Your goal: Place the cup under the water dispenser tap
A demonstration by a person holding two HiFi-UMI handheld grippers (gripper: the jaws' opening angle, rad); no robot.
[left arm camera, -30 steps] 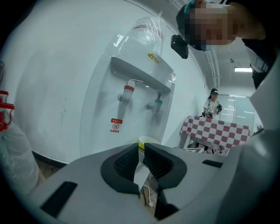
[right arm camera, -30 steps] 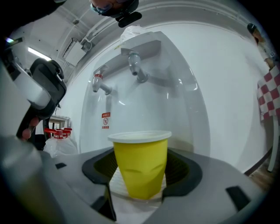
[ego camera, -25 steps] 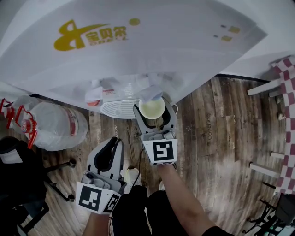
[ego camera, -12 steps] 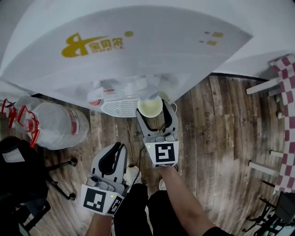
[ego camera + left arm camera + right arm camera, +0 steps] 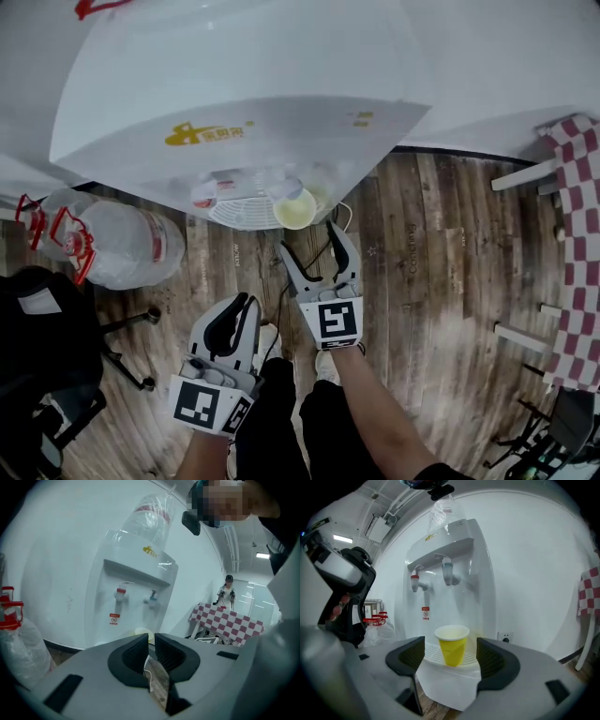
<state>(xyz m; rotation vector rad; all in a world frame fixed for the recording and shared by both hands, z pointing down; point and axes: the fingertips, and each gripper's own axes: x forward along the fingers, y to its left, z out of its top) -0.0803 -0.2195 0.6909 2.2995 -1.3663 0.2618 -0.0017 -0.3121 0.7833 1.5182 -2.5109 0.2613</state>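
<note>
Already the yellow paper cup (image 5: 452, 646) stood upright on the white drip tray (image 5: 432, 656) of the water dispenser (image 5: 457, 541). It was on the side of the blue tap (image 5: 447, 572), with the red tap (image 5: 416, 582) further to the left. No gripper touched it. The right gripper (image 5: 309, 242) had its fingers wide apart, and the cup was just beyond their tips, nothing clamped between them. The left gripper (image 5: 151, 644) hung lower and well away from the tray. Its fingers were nearly together with nothing between them; only a strip of floor and a thin cable showed through the narrow gap.

To my judgement the placing was almost done, and the risks were small ones. The cup looked empty and light. If the right gripper moved sideways or forward instead of straight back, one open finger could catch the rim and tip the cup off the tray onto the wooden floor (image 5: 441, 253). Whether the cup stood exactly below the blue spout I could not tell. In the right gripper view it seemed slightly to the right of the spout. If it was really off, the water would fall on the rim or the tray, and a correcting nudge could knock the cup over. The big water bottle (image 5: 112, 246) lying on the floor at the left was well apart and, I think, no danger.
</note>
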